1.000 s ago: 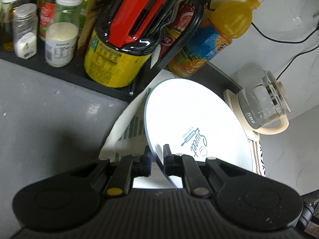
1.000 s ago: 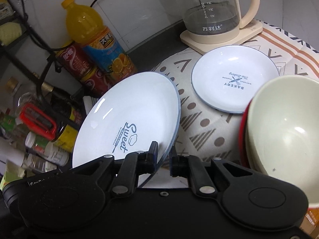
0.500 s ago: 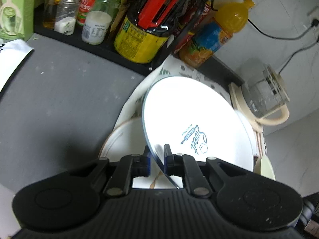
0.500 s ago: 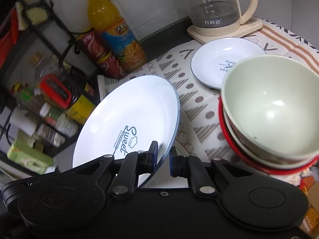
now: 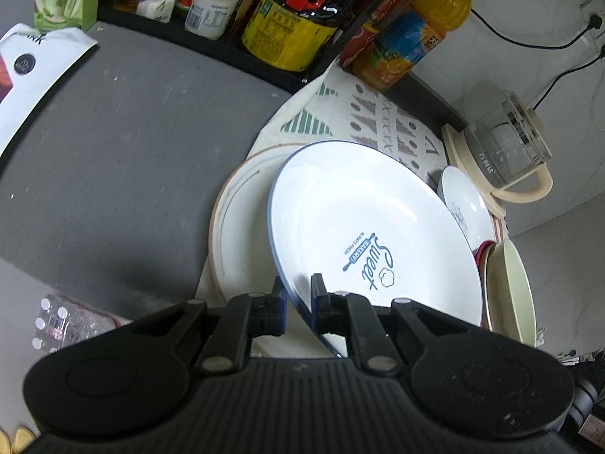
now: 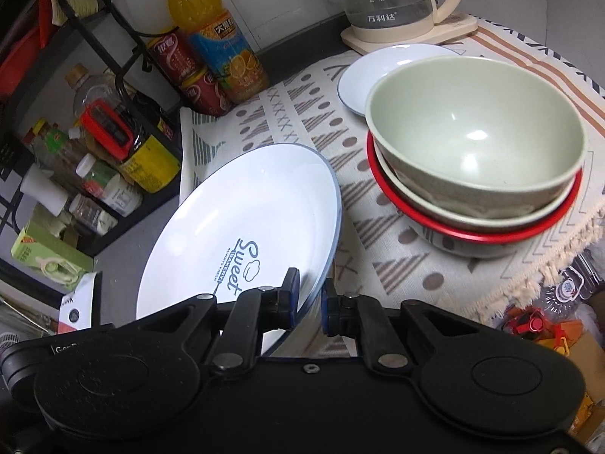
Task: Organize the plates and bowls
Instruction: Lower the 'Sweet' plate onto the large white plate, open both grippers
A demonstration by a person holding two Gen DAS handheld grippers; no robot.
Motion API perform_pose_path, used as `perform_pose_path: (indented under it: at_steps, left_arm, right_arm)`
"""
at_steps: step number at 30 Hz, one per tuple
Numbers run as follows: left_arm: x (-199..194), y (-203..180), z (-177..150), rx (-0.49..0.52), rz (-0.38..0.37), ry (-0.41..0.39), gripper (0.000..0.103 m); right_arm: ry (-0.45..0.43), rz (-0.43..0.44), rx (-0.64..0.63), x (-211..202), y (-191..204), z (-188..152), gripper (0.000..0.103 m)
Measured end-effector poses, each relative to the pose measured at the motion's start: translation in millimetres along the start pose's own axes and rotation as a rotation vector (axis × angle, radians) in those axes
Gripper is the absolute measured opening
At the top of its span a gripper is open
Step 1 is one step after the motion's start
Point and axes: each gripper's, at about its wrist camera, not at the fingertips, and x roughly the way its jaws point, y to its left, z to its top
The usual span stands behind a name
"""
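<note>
White porcelain fills the middle of both of my views: a Sweet Bakery plate point(image 5: 363, 234) with a thin blue rim, tilted on edge between my two grippers. My left gripper point(image 5: 298, 299) is clamped on the plate's near rim, one pad on each face, and my right gripper point(image 6: 311, 304) is clamped on the rim too, as its own camera shows the edge pinched between its blue-tipped fingers point(image 6: 291, 295). I cannot see either gripper from the other's camera, so I cannot tell how close together they bite.

From the left wrist, the held plate hangs over a larger cream plate point(image 5: 242, 227) with a thin brown line near its edge, which lies flat on the patterned cloth point(image 5: 382, 121) at the cloth's edge beside the grey counter point(image 5: 132, 143). I cannot tell whether the two plates touch.

On the far side of the cloth lies a small white plate point(image 6: 382, 64), just in front of the glass kettle point(image 6: 393, 0) on its cream base. Near it stands a stack of bowls: a pale green bowl point(image 6: 476, 128) nested in a second one, both sitting in a red-rimmed bowl point(image 6: 472, 234) at the bottom. The stack is upright on the cloth, apart from the plate I hold.

At the back edge of the cloth stand an orange juice bottle point(image 6: 211, 34) and red cans point(image 6: 189, 72), next to a black rack point(image 6: 106, 38) of jars and bottles.
</note>
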Motion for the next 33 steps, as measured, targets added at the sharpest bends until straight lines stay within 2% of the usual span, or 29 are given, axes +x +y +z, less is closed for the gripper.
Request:
perform_pose_path:
  at_steps: [12,21,26,28,30,33]
  left_arm:
    - [9,13,-9,-0.017,0.021,0.071,0.011]
    - [16,10,-2,0.012,0.014,0.123,0.011]
    - [15,14,7,-0.019,0.029,0.172,0.013]
    - [9,15,11,-0.01,0.061,0.166,0.017]
    - [1,17,14,0.021,0.122,0.138,0.032]
    - [-3,27,18,0.014,0.146,0.112,0.036]
  right_arm:
    - [0.059,-0.036,0.001,9,1,-11,0.011]
    - [0.094,-0.067,-0.02,14,5,-7,0.011]
    - [0.111,-0.08,-0.034,17,8,-6,0.01]
    - [0.115,-0.082,-0.042,18,8,-6,0.01]
    - [0.119,-0.08,-0.044,20,7,-5,0.01]
    - [0.131,-0.071,-0.034,24,5,-3,0.01]
